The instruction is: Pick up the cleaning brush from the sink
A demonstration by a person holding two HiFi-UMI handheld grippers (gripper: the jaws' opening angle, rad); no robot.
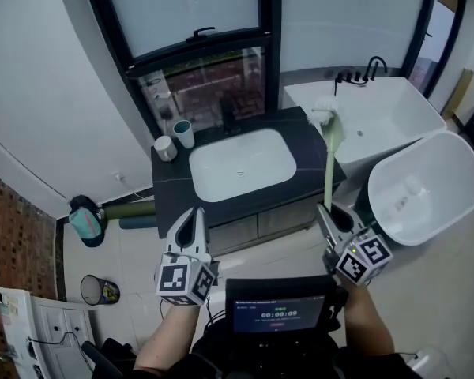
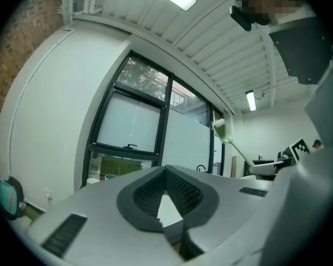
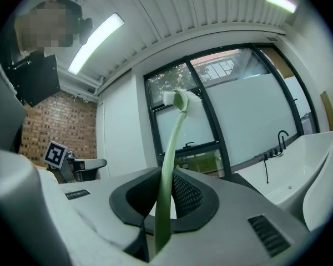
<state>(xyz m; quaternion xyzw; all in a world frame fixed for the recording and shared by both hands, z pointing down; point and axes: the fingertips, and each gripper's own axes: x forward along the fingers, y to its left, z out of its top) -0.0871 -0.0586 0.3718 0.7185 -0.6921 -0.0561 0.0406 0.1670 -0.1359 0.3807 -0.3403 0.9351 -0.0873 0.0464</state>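
My right gripper (image 1: 326,212) is shut on the pale green handle of the cleaning brush (image 1: 332,158). The brush stands up from the jaws, its white bristle head (image 1: 323,114) over the right end of the dark counter. In the right gripper view the brush (image 3: 167,170) rises from between the pads to its head (image 3: 183,100). My left gripper (image 1: 194,216) is shut and empty, in front of the vanity's left part. The white sink (image 1: 242,164) lies empty in the counter. In the left gripper view the brush (image 2: 228,136) shows far right.
Two cups (image 1: 176,140) stand at the counter's left back corner, behind them a black faucet (image 1: 229,117). A white bathtub (image 1: 379,117) and a white toilet (image 1: 423,188) are on the right. A small bin (image 1: 99,290) and a teal object (image 1: 84,222) sit on the floor left.
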